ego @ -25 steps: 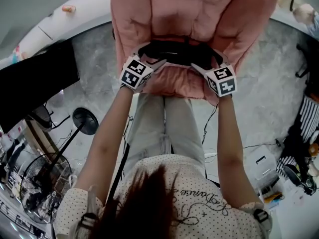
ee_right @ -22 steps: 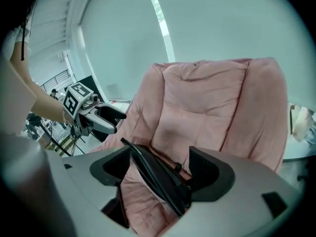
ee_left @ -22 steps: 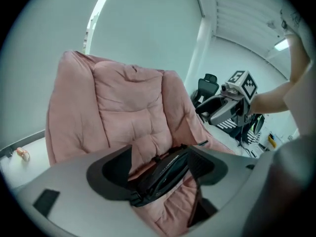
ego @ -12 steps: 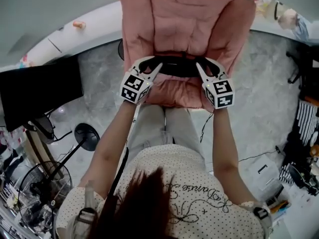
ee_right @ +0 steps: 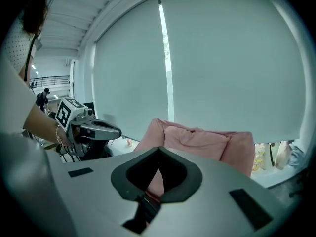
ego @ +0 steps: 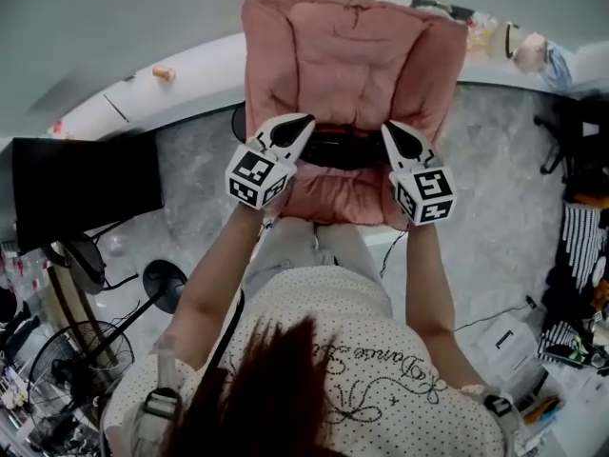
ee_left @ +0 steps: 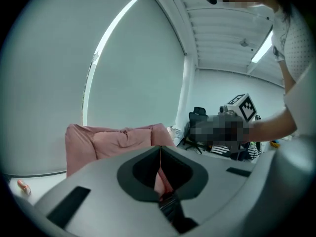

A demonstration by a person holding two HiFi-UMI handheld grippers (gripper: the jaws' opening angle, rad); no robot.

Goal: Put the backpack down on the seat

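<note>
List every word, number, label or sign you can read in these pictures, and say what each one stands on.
"Danise" (uncertain): the middle of a looped cursive line on the person's dotted shirt; the rest of that line is unreadable.
Left cube and right cube: black-and-white square code markers, no letters or numbers.
White box on the floor: one dark mark, too small to read.
Nothing else is legible.

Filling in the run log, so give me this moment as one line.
left gripper: shut on backpack | right gripper: shut on backpack | backpack: on pink chair seat
</note>
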